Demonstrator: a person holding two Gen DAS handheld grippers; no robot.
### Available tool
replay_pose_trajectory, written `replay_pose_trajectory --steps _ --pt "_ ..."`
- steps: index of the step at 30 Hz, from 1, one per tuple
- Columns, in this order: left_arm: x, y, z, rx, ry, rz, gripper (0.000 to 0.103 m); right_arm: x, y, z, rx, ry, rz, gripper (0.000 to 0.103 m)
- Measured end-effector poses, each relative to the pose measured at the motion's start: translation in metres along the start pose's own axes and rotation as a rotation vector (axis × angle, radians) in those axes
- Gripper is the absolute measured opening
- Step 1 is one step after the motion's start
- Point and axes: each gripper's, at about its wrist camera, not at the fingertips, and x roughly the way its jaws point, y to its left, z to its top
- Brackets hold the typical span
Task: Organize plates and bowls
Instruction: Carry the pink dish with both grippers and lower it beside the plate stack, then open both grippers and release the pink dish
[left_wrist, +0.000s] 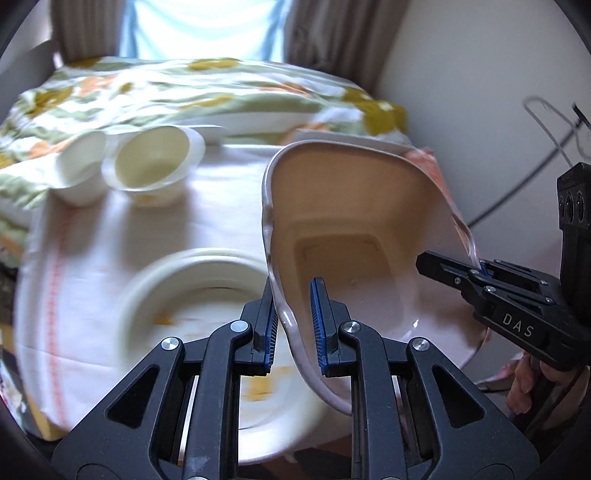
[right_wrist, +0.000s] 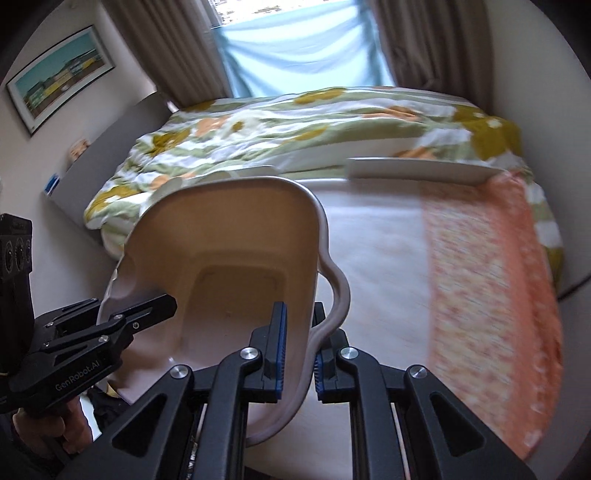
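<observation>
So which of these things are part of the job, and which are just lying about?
Job: square bowl held by left gripper and right gripper; round plate; two small bowls; flat plate.
Lying about: floral duvet, framed picture, curtains.

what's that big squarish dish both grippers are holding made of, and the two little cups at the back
Squarish dish: likely glazed ceramic or melamine; smooth, glossy highlights, thick wavy rim, cream inside. The look leaves it open.
Two small cups: probably thin plastic, maybe ceramic; matte off-white, thin walls, blurred.
The left gripper and right gripper both clamp the dish's rim.
</observation>
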Motion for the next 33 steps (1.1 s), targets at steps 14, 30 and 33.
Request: replay_pose_trajectory --steps 14,30,33 --pt "0.096 -0.094 -0.032 0.038 0.102 -0.045 0.015 0.011 -0.128 -0.037 0.1 0.035 -0.066 0.012" --pt "0.112 -0.108 -0.033 0.109 0.122 0.037 0.015 0.021 -0.142 -0.049 0.136 0.06 -0.034 0.012" --pt "0.116 -0.114 -0.032 0.143 0.126 0.066 0.016 0.02 -0.144 -0.049 0.149 0.057 -0.033 0.012"
